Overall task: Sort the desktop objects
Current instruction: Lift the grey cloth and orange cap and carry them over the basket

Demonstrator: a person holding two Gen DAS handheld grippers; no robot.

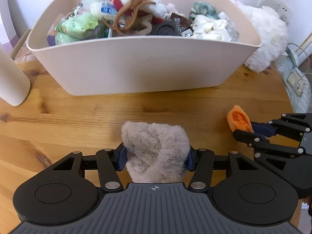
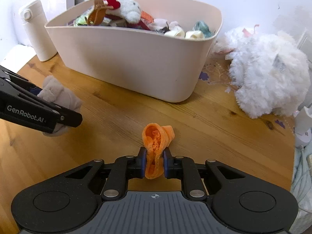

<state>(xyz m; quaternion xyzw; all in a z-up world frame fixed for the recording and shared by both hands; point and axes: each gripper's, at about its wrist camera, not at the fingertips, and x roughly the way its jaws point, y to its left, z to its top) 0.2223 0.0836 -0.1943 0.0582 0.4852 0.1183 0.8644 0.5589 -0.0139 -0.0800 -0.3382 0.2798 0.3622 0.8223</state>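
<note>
Two hand-held grippers work over a wooden surface (image 1: 78,117). The left gripper (image 1: 155,156) has its jaws partly closed, pressing both sides of a grey fluffy toy (image 1: 156,148). The right gripper (image 2: 154,162) has its jaws nearly shut, pinching a small orange cloth (image 2: 156,144). Ahead of both jaws stands a cream bin (image 1: 136,68), already full of soft items. The pick-up looks complete; next, each piece likely needs carrying forward, over the rim, and releasing.

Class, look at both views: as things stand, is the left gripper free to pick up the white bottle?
Probably not yet. The left gripper is shut on a grey fluffy item, so it has no room for the bottle, though bare table lies between them.
</note>
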